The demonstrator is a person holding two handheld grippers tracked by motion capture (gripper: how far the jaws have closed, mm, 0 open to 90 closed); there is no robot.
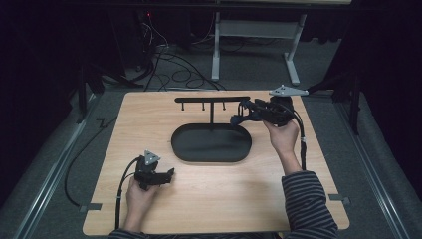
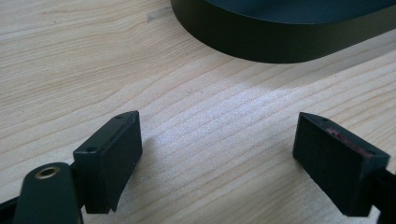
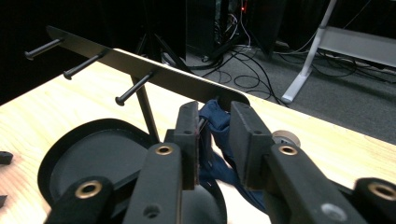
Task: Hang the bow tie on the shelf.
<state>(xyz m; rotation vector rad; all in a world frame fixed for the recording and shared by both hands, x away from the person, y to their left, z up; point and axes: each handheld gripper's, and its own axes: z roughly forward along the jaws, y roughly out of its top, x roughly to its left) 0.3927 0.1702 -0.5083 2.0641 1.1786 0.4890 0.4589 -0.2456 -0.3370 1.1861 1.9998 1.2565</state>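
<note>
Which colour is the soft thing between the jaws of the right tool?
Dark blue; the soft thing shows best in the right gripper view.

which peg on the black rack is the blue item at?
The end peg nearest the right gripper: the blue fabric item sits at that end of the black metal rack bar. The three other black pegs stand bare.

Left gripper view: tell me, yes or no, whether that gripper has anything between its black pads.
No. The left gripper stands open over the bare light wooden table, with only wood grain between its pads; the black oval tray lies beyond.
</note>
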